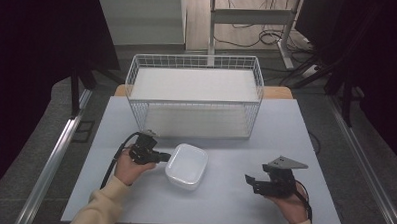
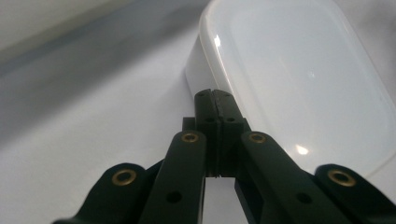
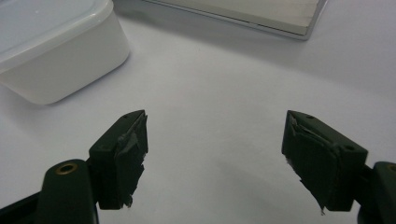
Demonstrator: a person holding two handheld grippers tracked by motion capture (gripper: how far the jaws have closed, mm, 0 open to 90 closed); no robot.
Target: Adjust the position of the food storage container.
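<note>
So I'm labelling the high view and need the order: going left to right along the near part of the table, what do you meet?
Left black hand-held gripper, jaws shut → white lidded plastic container → right black hand-held gripper, jaws open.

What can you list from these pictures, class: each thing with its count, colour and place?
Container: one, white with a lid on, table middle, by the left gripper's tips.
Wire basket: one, white, far side of the table.
Table: one, pale grey-blue.
Left gripper: one, black, jaws shut with nothing between them, at the container's left edge.
Right gripper: one, black, jaws open, nothing between them, near right of the table.
Hands: two, holding the grippers.
</note>
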